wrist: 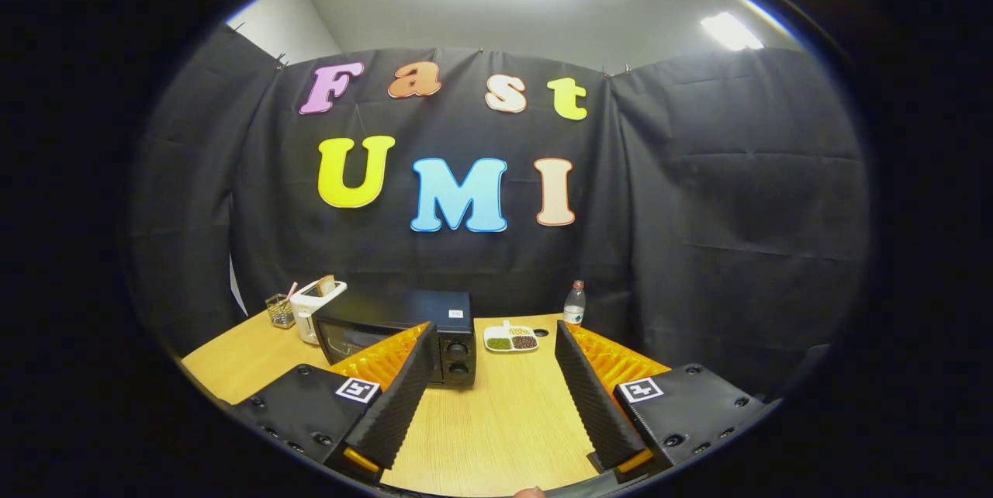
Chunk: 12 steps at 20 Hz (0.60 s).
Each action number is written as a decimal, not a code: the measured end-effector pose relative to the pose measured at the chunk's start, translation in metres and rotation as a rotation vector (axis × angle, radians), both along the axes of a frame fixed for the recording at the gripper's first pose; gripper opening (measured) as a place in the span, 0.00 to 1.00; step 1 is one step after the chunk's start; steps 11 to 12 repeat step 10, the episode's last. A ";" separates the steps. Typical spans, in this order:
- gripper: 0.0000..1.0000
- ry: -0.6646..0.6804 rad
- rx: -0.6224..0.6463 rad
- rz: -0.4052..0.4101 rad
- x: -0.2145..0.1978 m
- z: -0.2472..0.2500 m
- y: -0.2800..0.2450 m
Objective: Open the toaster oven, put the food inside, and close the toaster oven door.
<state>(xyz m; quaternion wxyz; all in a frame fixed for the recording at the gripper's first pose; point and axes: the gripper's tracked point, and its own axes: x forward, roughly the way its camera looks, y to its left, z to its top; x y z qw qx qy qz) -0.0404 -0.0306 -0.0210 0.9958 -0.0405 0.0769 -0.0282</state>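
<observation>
Hovering over the wooden table (496, 420), the gripper (492, 358) is holding its fingers spread wide with nothing between them. Beyond the left finger, the toaster oven (403, 331) is sitting with its door shut, partly hidden by that finger. Behind it, a white toaster (314, 304) is showing; a divided food plate (510, 339) and bottle (574, 302) are standing farther right.

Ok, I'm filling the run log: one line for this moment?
tool open, holding nothing | toaster oven door closed, ahead-left | food dish beyond the fingers on table | stage: approach
</observation>
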 end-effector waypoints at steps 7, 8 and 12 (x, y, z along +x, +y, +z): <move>0.96 -0.009 -0.003 -0.009 0.003 0.001 -0.007; 0.96 -0.010 0.000 -0.012 0.004 0.002 -0.007; 0.96 -0.007 0.013 -0.014 0.005 0.001 -0.008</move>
